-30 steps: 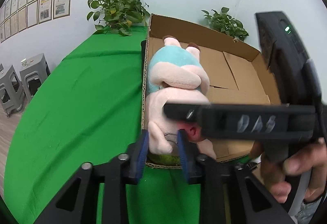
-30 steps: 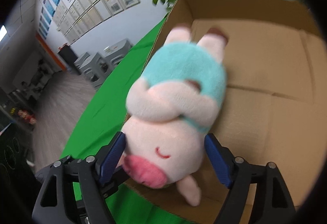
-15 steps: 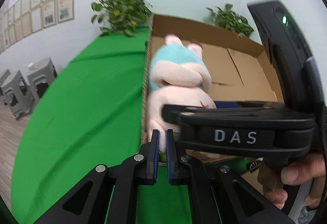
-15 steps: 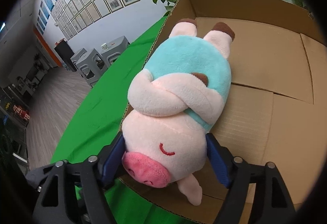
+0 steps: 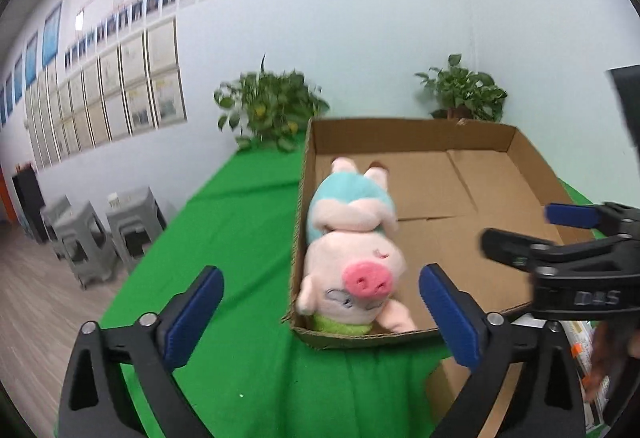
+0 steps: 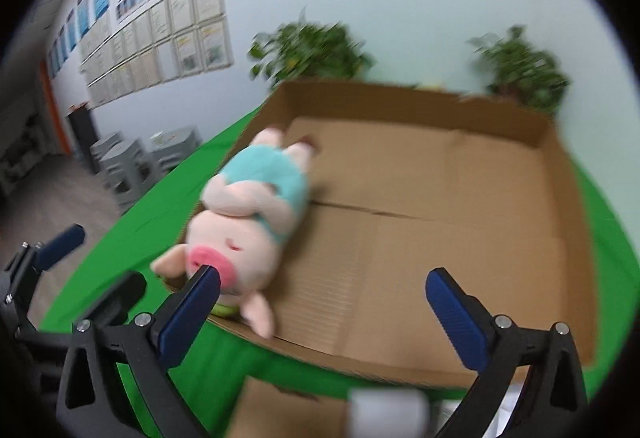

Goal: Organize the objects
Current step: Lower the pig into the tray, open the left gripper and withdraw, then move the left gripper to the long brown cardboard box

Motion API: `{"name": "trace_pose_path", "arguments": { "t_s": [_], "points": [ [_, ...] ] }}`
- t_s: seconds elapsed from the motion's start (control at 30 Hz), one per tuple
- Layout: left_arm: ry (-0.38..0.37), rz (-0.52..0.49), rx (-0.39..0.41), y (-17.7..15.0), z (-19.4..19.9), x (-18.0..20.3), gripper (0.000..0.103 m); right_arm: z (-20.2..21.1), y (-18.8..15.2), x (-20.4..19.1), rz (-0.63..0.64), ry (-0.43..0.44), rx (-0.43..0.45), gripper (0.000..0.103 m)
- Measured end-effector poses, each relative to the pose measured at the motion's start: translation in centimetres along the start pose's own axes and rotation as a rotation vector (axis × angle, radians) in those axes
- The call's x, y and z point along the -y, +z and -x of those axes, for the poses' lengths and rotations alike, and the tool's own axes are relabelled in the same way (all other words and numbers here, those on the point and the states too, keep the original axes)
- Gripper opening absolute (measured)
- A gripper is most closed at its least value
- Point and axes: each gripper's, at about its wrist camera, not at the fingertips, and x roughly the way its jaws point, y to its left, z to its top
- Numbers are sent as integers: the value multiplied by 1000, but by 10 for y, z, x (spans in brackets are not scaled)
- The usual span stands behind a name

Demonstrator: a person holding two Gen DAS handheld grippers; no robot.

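A pink plush pig (image 5: 352, 242) in a teal shirt lies on its back in the near left corner of an open cardboard box (image 5: 472, 174) on a green table. It also shows in the right wrist view (image 6: 244, 222), inside the same box (image 6: 440, 222). My left gripper (image 5: 320, 306) is open and empty, pulled back in front of the box's near wall. My right gripper (image 6: 322, 302) is open and empty above the box's near edge, to the right of the pig. The right gripper also shows at the right edge of the left wrist view (image 5: 568, 238).
Two potted plants (image 5: 272, 110) (image 5: 460, 94) stand behind the box against the wall. Grey stools (image 5: 92, 226) stand on the floor to the left. The green cloth (image 5: 224, 222) covers the table left of the box. Another cardboard piece (image 6: 280, 414) lies below the near edge.
The right gripper opened and let go of the pig, which now lies in the box. The left gripper shut, then opened wide. Both grippers drew back from the box.
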Motion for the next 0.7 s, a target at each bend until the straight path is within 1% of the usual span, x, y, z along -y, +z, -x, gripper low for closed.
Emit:
{"name": "trace_pose_path", "arguments": {
  "t_s": [0.1,0.17,0.23,0.3,0.37,0.43,0.5,0.63,0.7],
  "points": [
    [-4,-6,19,-1,11,16,102,30,-13,16,-15,-52,54,102],
    [-9,14,25,0,15,24,102,45,-21,24,-15,-84,68,102],
    [-44,47,9,-2,19,29,102,55,-31,32,-33,-100,71,102],
    [-67,63,-2,-6,22,32,102,61,-37,38,-49,-101,69,102],
    [-70,65,-11,-8,23,37,102,68,-47,40,-50,-110,70,102],
    [-82,71,-25,-10,27,41,102,75,-55,40,-61,-87,76,102],
    [-109,84,-38,-11,28,42,102,81,-63,39,-50,-108,82,102],
    [-133,92,-39,-15,33,48,102,81,-72,40,-62,-105,66,102],
    [-148,105,-72,-19,31,51,102,80,-78,38,-53,-105,54,102]
  ]
}}
